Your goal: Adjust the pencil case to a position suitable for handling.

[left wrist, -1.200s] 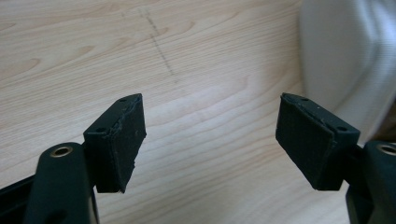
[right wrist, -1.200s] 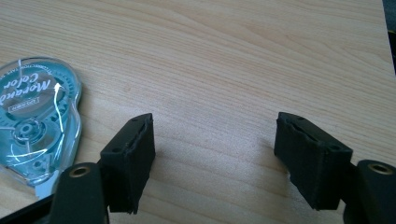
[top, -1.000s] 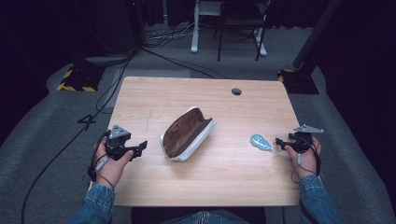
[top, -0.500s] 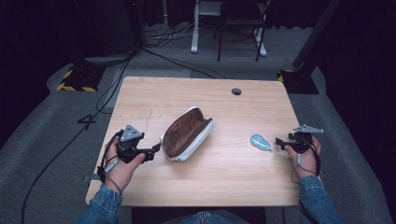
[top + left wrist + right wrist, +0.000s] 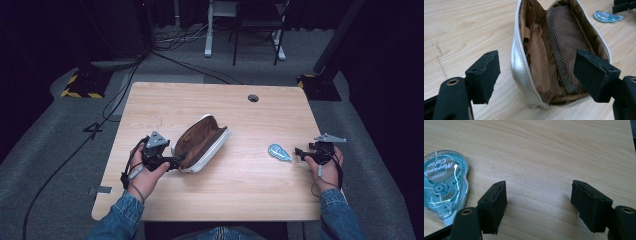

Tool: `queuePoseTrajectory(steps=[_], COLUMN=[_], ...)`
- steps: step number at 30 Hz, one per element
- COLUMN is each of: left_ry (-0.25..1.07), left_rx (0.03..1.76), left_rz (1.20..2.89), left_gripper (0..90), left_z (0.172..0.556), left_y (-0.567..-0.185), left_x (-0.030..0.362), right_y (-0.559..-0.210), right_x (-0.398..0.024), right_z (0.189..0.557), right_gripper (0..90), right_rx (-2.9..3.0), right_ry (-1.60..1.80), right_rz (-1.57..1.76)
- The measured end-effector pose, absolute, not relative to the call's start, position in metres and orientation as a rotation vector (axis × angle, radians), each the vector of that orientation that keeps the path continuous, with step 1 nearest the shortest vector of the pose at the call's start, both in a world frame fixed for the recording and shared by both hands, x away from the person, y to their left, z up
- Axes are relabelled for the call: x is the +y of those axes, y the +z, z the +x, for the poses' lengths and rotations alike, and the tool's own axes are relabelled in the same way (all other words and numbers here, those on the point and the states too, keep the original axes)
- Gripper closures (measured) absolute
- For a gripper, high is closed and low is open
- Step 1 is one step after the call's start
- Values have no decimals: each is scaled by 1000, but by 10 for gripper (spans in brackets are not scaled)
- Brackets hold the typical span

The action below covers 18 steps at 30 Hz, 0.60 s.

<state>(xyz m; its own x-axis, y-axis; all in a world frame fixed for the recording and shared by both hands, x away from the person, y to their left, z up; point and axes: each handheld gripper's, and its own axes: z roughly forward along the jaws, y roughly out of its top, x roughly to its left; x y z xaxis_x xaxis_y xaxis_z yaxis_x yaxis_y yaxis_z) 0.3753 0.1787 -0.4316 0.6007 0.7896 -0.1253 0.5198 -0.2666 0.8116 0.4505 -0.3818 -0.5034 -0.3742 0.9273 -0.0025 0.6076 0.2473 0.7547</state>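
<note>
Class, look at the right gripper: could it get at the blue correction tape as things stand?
Probably yes. The right gripper is open beside the blue correction tape, with bare table between them and nothing lying over the tape.

a white pouch [image 5: 202, 144] lies unzipped on the counter [image 5: 240, 200], left of the middle, its long axis running diagonally from near left to far right. its outer shell is pale and slightly shiny; the mouth gapes upward, showing a brown fabric lining [image 5: 536, 60] in loose folds and a brown mesh pocket [image 5: 569, 42] along one inner wall. a zip edge runs round the opening. well apart to its right lies a tape dispenser [image 5: 279, 152], flat on the counter: a teardrop-shaped case of clear blue-green plastic with a round wheel inside and printed lettering on a label [image 5: 441, 185]
</note>
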Motion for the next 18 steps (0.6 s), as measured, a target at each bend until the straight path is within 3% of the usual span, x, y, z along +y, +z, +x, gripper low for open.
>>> queuePoseTrajectory(steps=[13, 18], left_ry=[398, 411], left_rx=[1112, 1125], left_rz=[1932, 1922], left_gripper=[243, 345], left_z=[398, 403], left_y=[-453, -458], left_x=[168, 170], right_y=[-503, -503], right_x=[-382, -381], right_z=[450, 450], right_gripper=[295, 295], right_rx=[2075, 2073], right_ry=[943, 944], right_rz=[1391, 1394])
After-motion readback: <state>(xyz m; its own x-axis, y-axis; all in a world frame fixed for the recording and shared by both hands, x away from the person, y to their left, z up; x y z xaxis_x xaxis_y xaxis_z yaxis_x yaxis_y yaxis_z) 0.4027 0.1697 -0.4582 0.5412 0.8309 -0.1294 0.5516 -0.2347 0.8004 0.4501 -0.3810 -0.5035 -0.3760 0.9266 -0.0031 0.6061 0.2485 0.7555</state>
